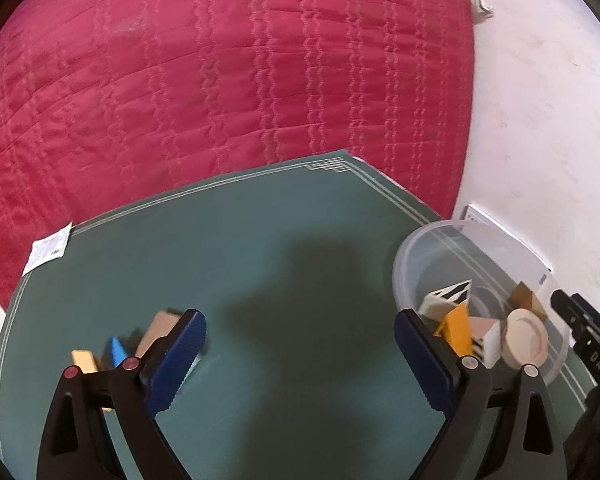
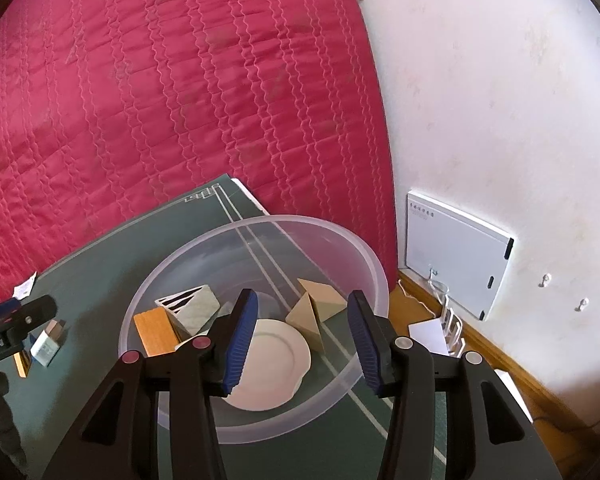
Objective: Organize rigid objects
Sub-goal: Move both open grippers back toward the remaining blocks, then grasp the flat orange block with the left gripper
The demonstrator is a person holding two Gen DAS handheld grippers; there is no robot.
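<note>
My left gripper (image 1: 302,360) hangs open and wide over the green mat (image 1: 300,240), with nothing between its blue pads. Just left of its left finger lie loose blocks: a tan one (image 1: 160,326), a blue one (image 1: 118,350) and an orange one (image 1: 84,360). A clear plastic bowl (image 1: 448,224) stands at the right. My right gripper (image 2: 302,340) hovers over the bowl (image 2: 284,220), jaws apart and empty. Inside lie a white plate (image 2: 272,360), tan wedge blocks (image 2: 316,308), an orange block (image 2: 156,330) and a black-striped block (image 2: 188,304).
The mat (image 2: 100,264) lies on a red quilted bedspread (image 1: 220,60). A paper label (image 1: 48,248) sits at the mat's left edge. A white wall (image 2: 500,80) with a white panel (image 2: 452,252) and cables is to the right. Two small blocks (image 2: 48,344) lie left of the bowl.
</note>
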